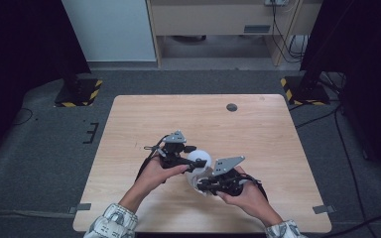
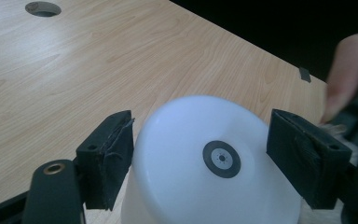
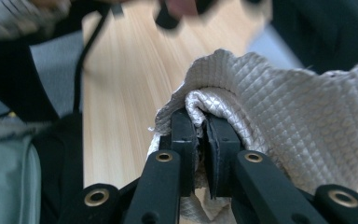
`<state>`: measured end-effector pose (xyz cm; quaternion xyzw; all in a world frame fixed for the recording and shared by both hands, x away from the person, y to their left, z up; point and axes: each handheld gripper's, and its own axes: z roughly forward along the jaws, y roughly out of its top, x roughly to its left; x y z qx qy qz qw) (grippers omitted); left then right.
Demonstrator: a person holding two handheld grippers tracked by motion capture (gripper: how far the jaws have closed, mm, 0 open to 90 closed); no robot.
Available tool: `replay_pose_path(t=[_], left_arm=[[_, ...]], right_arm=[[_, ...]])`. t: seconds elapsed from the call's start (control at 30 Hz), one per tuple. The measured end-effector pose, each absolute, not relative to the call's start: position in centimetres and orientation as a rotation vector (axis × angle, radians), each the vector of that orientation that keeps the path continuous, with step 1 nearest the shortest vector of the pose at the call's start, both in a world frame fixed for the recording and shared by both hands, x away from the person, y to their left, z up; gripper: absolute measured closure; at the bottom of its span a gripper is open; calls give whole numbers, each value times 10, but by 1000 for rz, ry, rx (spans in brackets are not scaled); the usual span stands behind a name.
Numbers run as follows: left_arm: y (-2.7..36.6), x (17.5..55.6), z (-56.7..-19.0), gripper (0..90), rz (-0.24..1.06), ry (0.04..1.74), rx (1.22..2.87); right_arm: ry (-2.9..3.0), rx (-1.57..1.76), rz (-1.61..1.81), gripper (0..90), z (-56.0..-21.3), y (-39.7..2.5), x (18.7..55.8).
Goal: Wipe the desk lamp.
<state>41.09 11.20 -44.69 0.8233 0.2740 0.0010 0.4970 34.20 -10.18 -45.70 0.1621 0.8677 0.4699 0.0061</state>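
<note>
A white cup (image 2: 205,158), bottom toward the camera and marked with a round black sticker, sits between the jaws of my left gripper (image 2: 200,122); both pads press its sides. In the high view the cup (image 1: 200,157) is held just above the wooden table (image 1: 258,134), near the middle front, with my left gripper (image 1: 194,154) at its left. My right gripper (image 3: 204,122) is shut on a fold of a pale quilted cloth (image 3: 284,121). From above, that cloth (image 1: 199,176) hangs against the cup's lower side, with the right gripper (image 1: 204,185) just below it.
A round hole (image 1: 231,107) lies in the tabletop at the back right. Two black stands with yellow-black striped bases (image 1: 78,92) (image 1: 302,91) flank the table's far corners, and cables trail on the floor at right. Grey tape tabs mark the front edge.
</note>
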Motion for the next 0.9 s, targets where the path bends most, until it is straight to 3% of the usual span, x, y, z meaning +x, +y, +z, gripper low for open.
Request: replay_pose_path(t=[0.37,0.63,0.9], left_arm=[[112,411,-447,228,0,665,1990],[109,412,-448,227,-6,667,1989],[110,411,-447,228,6,670,1991]], right_arm=[[2727,515,1399,837,-471,-89,343],[2625,498,1484,836,-463,-83,337],[2656,488,1393,834,-481,-75,340]])
